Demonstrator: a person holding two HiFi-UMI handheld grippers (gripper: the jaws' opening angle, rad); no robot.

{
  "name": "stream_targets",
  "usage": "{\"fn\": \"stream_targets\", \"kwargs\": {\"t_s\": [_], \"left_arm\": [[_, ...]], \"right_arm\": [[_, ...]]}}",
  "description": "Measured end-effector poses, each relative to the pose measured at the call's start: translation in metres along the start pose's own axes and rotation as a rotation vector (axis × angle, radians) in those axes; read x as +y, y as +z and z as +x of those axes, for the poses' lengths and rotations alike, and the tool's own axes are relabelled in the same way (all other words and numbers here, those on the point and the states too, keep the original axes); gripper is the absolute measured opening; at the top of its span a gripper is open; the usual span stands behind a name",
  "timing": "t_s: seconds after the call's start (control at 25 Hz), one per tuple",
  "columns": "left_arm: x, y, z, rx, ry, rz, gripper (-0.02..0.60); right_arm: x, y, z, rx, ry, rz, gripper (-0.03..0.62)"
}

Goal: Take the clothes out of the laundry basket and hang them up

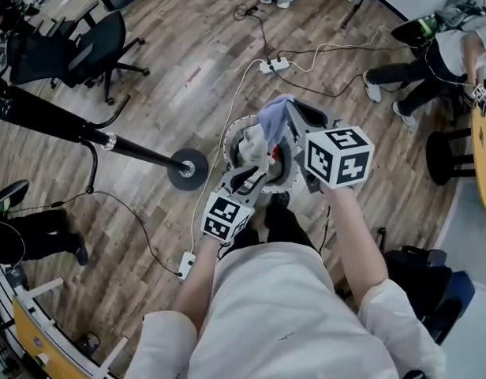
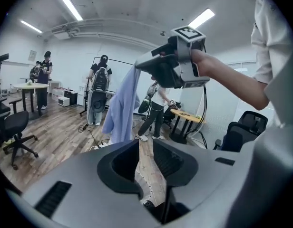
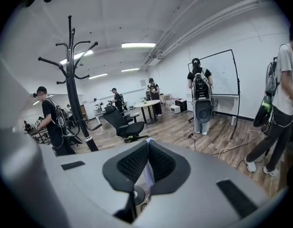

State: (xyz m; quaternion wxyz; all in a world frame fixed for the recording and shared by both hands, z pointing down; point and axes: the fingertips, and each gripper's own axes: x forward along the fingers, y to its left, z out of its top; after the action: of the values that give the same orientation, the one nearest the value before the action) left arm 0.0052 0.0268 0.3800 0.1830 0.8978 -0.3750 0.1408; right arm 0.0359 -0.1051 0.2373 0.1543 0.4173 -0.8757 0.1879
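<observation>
A pale wooden plank floor (image 1: 188, 93) runs through a wide room lit by ceiling strips. On it, by the person's feet, stands the white laundry basket (image 1: 229, 142) with clothes inside. The coat stand (image 3: 73, 80) rises just left of the basket, and a black office chair (image 1: 85, 50) sits far left. A power strip (image 1: 273, 65) lies beyond the basket. The right hand-held gripper (image 3: 147, 146) is clamped on a light blue garment (image 2: 122, 109), which hangs above the basket. The left hand-held gripper (image 2: 145, 148) is beside it, its jaws apart and empty.
</observation>
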Motion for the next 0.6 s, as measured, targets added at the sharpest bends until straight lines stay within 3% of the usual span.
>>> {"fn": "stream_targets", "kwargs": {"t_s": [0.24, 0.6], "left_arm": [[-0.009, -0.002, 0.005, 0.026, -0.042, 0.043, 0.101], [0.003, -0.017, 0.003, 0.074, -0.020, 0.065, 0.101]], "right_arm": [[0.030, 0.034, -0.013, -0.063, -0.002, -0.047, 0.009], [0.076, 0.076, -0.033, -0.153, 0.038, -0.085, 0.009]]}}
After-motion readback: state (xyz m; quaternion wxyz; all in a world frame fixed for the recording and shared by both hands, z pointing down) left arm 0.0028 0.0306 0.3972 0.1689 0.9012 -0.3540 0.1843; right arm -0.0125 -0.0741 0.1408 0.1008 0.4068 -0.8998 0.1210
